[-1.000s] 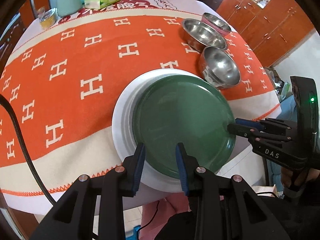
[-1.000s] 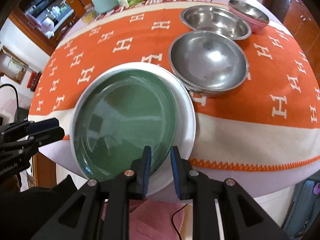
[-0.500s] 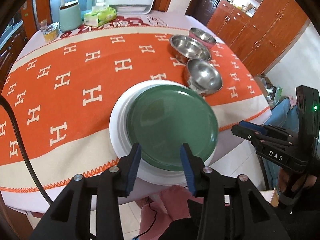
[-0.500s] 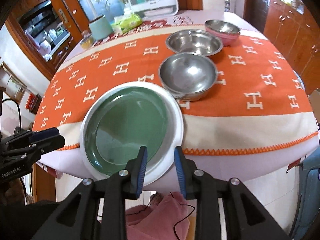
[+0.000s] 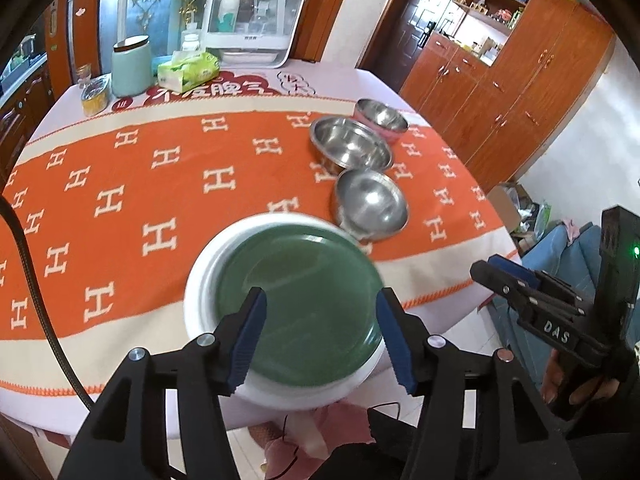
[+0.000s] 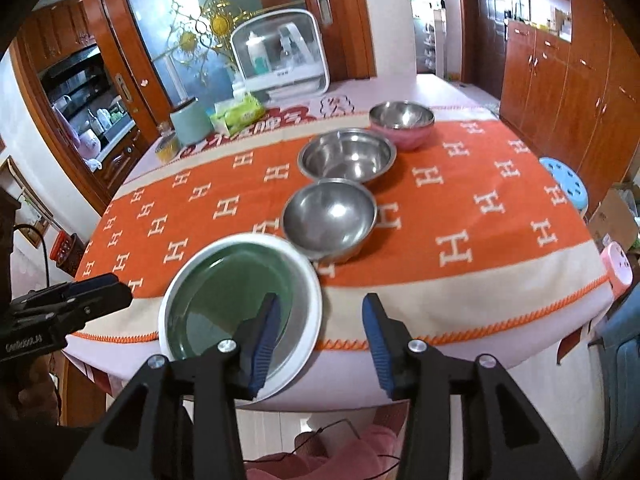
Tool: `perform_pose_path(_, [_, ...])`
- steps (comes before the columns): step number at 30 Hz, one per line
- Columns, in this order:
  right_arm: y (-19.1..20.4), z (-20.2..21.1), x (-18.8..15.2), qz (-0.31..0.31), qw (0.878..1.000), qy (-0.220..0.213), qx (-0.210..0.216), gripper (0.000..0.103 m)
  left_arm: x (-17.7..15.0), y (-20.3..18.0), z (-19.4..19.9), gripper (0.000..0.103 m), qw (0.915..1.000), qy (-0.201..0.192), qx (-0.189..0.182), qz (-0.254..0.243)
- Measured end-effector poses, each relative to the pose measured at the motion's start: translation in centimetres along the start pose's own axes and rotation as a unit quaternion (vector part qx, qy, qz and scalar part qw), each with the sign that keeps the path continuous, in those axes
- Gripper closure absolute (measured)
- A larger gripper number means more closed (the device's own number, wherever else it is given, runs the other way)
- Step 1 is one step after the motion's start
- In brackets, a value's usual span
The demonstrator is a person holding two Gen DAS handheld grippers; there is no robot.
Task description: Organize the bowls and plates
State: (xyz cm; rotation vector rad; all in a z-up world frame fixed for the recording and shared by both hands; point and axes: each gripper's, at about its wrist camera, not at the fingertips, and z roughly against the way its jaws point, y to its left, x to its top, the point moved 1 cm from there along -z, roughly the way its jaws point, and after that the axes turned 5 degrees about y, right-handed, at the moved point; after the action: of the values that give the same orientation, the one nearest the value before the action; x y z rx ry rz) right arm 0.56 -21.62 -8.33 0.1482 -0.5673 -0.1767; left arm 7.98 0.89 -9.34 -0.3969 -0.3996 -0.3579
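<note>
While the green plate (image 5: pixel 304 304) lies on the white plate (image 5: pixel 200 300) at the near edge of the bench (image 5: pixel 120 340), the left tongs (image 5: pixel 320 340) and right tongs (image 6: pixel 320 344) hang above, empty, their jaws having just been opening.

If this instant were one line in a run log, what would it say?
plates: green plate on white plate, table edge | bowls: three unstacked | left gripper: opening, empty | right gripper: opening, empty
</note>
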Motion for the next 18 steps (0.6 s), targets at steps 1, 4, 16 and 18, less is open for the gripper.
perform_pose_path(1, [-0.2, 0.1, 0.2, 0.004, 1.0, -0.003, 0.0, 0.06, 0.5, -0.4, -0.2, 0.046, 1.0, -0.004, -0.001, 0.002])
perform_pose_path(4, [-1.2, 0.5, 1.4, 0.021, 1.0, -0.017, 0.001, 0.055, 1.8, -1.8, -0.6, 0.04, 0.9999, -0.012, 0.002, 0.006])
perform_pose_path(16, [-5.1, -1.6, 7.9, 0.105, 0.994, -0.033, 0.027, 0.048, 8.2, -6.3, -3.6, 0.032, 0.9976, -0.06, 0.021, 0.025])
perform_pose_path(18, [-5.9, -2.2, 8.9, 0.119, 0.992, -0.031, 0.033, 0.048, 9.2, -6.8, -4.3, 0.032, 0.9971, -0.064, 0.028, 0.032])
